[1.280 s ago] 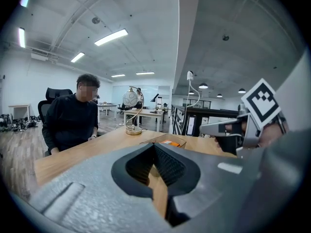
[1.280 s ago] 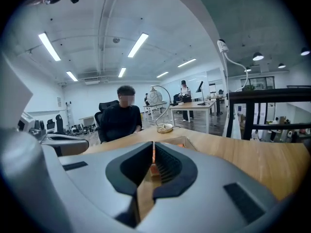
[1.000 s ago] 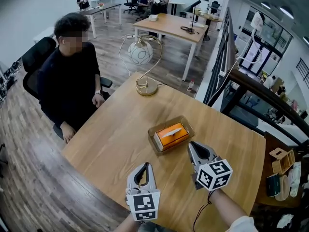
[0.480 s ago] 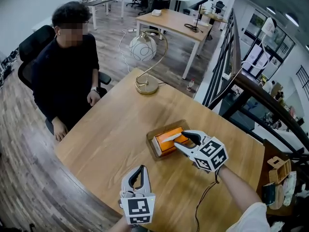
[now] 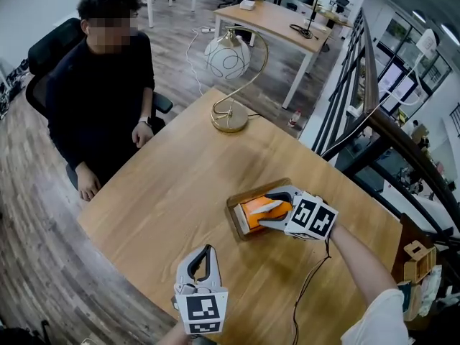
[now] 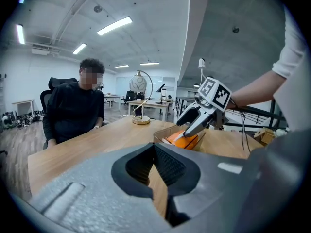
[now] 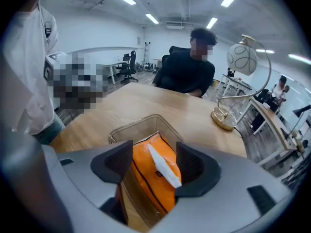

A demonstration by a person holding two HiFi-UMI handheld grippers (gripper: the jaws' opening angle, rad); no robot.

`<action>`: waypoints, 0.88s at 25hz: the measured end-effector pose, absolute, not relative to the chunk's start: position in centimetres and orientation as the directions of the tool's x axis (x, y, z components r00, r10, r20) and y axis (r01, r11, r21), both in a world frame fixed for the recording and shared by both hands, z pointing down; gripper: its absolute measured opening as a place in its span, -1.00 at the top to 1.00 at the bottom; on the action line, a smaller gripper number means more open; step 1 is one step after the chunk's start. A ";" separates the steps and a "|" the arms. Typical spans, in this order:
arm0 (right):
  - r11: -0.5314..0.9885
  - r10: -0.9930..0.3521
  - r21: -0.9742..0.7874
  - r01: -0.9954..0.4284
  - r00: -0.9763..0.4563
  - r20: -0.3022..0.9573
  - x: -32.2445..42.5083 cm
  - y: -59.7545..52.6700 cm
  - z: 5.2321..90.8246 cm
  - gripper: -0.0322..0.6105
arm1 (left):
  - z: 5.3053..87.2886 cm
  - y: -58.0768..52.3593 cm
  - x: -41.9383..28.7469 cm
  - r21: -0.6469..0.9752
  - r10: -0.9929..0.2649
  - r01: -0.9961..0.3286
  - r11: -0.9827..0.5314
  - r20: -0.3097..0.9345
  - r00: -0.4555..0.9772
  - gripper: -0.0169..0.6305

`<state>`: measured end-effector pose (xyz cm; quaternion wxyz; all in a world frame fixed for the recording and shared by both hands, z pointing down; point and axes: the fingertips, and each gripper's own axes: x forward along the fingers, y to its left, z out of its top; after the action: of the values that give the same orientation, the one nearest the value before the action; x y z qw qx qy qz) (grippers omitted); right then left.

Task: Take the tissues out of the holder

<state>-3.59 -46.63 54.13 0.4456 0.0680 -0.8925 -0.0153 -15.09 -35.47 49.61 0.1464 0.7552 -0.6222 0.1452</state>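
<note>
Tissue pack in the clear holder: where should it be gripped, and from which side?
Probably grip the orange tissue pack across its two long sides, coming from above: the holder walls off its flanks, leaving only the top free. The right gripper, jaws just opening, straddles it without pressing.

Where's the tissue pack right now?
Head view, right of centre: orange tissue pack sits in the clear holder, between the right gripper's jaws, which have just been opening.

A wooden table (image 5: 165,207) fills the lower centre, with a gold arc lamp (image 5: 228,56) at its far edge. Plank floor (image 5: 43,264) runs up the left. A black chair (image 5: 50,56) stands upper left, a desk (image 5: 277,24) top centre and a dark railing (image 5: 352,99) on the right. Strip lights (image 6: 114,25) hang overhead.
</note>
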 end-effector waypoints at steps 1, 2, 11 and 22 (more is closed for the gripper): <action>0.993 -0.114 0.079 -0.085 -0.579 0.807 -3.7 -46.6 54.7 0.07 | 49.9 -35.6 -15.3 0.041 -0.896 -0.983 -0.178 0.406 0.179 0.93; 0.996 -0.094 0.071 -0.063 -0.563 0.821 -3.8 -46.6 55.3 0.07 | 50.1 -35.8 -15.5 0.042 -0.895 -0.984 -0.173 0.411 0.174 0.93; 0.996 -0.030 0.064 0.062 -0.448 0.894 -3.6 -46.8 58.8 0.04 | 51.9 -36.9 -16.6 0.062 -0.892 -0.991 -0.117 0.433 0.132 0.93; 0.999 -0.041 0.035 -0.022 -0.497 0.867 -3.4 -46.9 59.2 0.24 | 52.6 -36.9 -15.9 0.055 -0.883 -0.991 -0.124 0.450 0.135 0.93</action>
<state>-3.42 -46.94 59.22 0.5012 0.0181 -0.8651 -0.0096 -15.95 -36.87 52.62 0.1732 0.7333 -0.6388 0.1557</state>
